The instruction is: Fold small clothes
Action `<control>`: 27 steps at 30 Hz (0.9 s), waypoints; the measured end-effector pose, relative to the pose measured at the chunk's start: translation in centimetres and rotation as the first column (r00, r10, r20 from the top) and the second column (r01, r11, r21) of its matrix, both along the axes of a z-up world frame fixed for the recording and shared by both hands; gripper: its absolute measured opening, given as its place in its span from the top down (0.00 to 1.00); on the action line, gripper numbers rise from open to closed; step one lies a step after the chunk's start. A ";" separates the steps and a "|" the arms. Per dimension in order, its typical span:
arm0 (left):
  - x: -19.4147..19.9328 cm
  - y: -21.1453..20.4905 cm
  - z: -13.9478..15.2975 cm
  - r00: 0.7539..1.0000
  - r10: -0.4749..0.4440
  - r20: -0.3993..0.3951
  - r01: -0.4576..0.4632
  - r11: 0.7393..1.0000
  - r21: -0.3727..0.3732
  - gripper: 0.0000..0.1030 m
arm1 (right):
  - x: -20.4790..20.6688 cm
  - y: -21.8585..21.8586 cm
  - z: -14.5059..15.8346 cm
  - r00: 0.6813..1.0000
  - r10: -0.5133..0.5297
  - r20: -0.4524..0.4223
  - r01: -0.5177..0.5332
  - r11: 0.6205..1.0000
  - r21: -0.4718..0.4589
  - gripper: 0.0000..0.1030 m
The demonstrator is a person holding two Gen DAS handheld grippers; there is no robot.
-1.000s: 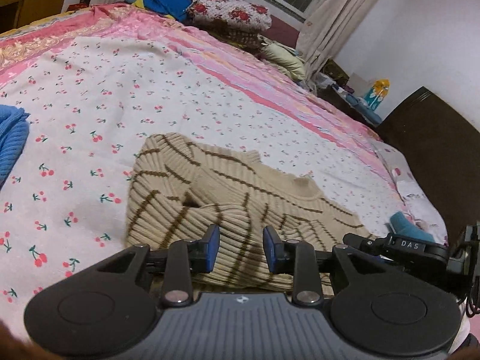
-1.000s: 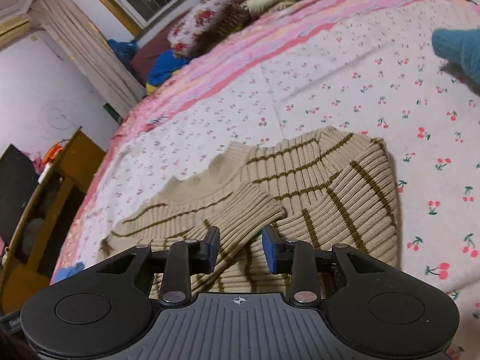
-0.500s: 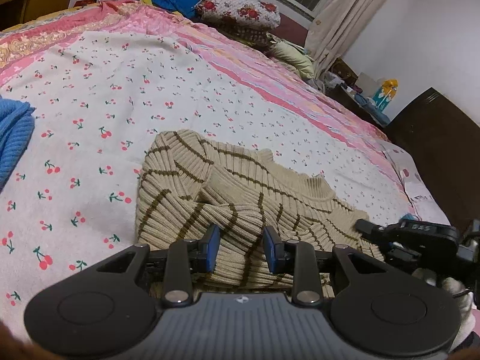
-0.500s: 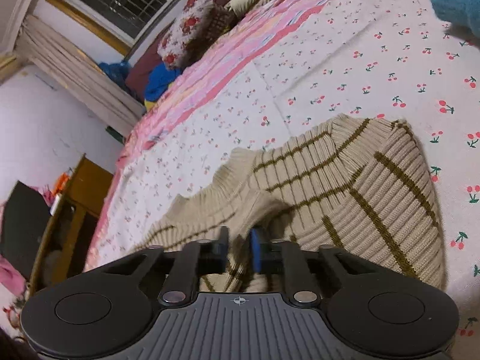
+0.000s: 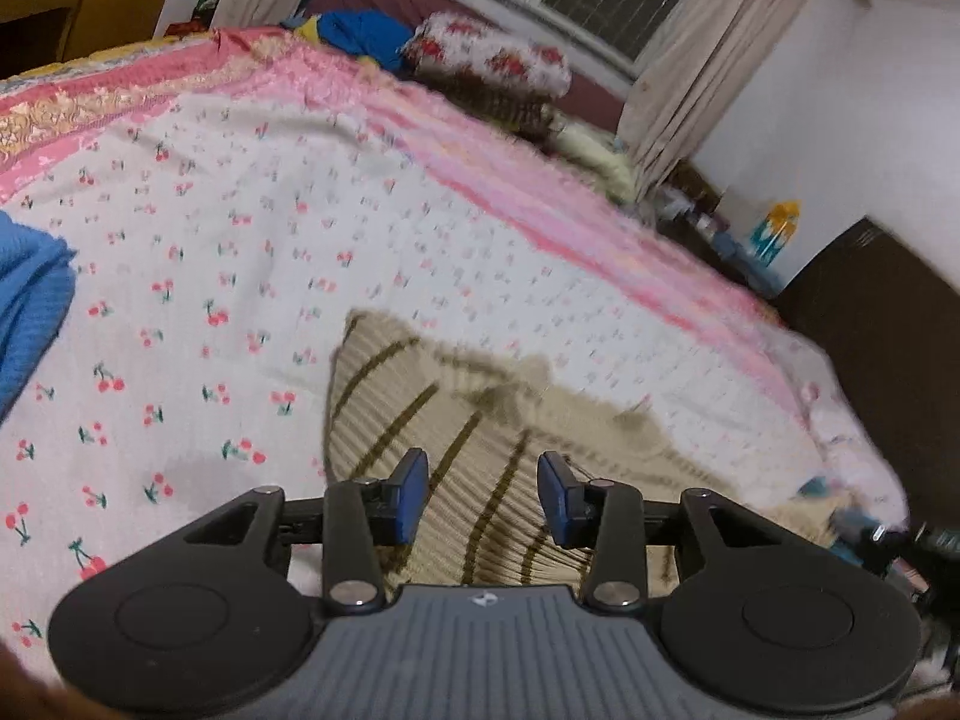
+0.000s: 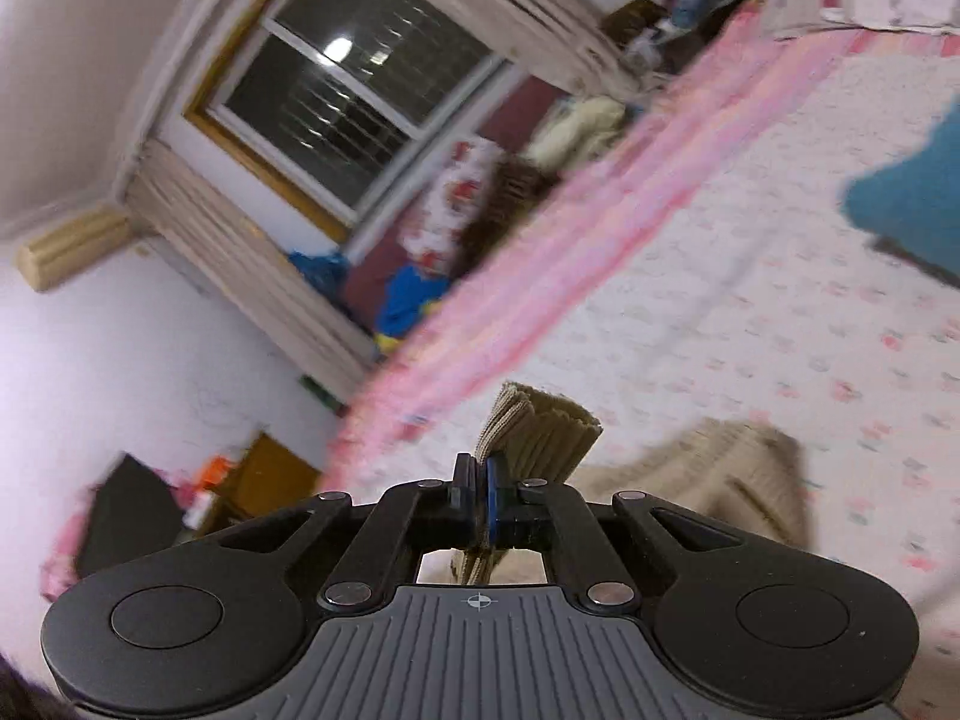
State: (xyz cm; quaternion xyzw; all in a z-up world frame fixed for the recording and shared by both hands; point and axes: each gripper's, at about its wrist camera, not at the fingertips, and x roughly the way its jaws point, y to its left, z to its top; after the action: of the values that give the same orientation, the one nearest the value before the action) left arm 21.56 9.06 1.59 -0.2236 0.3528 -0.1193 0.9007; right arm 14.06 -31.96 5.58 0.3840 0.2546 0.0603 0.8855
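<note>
A bed [image 5: 252, 276] with a cherry-print sheet fills the room. At its left edge lies a blue cloth [image 5: 30, 306]. Near the middle lies a beige sweater [image 5: 420, 420] with brown stripes, flat on the sheet. The left gripper [image 5: 483, 495] hovers over the sweater's near part, its 2 blue pads apart and opening, pressing on nothing. To the right, the right gripper [image 6: 480, 495] has its pads squeezed together on the sweater's ribbed cuff [image 6: 540, 435], which stands up past the fingertips, lifted off the sheet. A teal cloth [image 6: 906, 210] lies farther right on the bed.
</note>
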 end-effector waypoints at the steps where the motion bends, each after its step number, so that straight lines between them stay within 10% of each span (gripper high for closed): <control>1: 0.3 -0.3 -0.5 1.000 0.002 -0.019 -0.002 1.000 0.028 0.57 | 0.2 -0.1 -1.2 0.999 -0.007 -0.054 0.006 1.000 -0.008 0.96; 7: 0.8 -0.7 -1.6 0.999 0.001 -0.049 0.003 0.997 0.082 0.57 | 0.6 -0.3 -4.4 0.981 -0.067 -0.182 0.053 0.996 -0.077 0.96; 20: -2.0 -0.2 0.4 0.997 -0.017 0.076 0.008 0.993 0.121 0.57 | -1.0 2.7 -0.4 0.994 -0.053 -0.095 0.009 0.911 -0.413 0.87; 27: -2.6 -0.5 1.6 0.983 -0.114 0.144 0.095 0.987 0.131 0.57 | 3.2 10.6 1.0 0.951 0.302 -0.061 -0.298 0.853 -0.428 0.86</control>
State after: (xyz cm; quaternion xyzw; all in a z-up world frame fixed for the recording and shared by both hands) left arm 18.98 8.59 3.23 -0.1389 0.3018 -0.1609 0.9294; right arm 17.23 -21.34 6.55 0.1333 0.3147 0.1412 0.9291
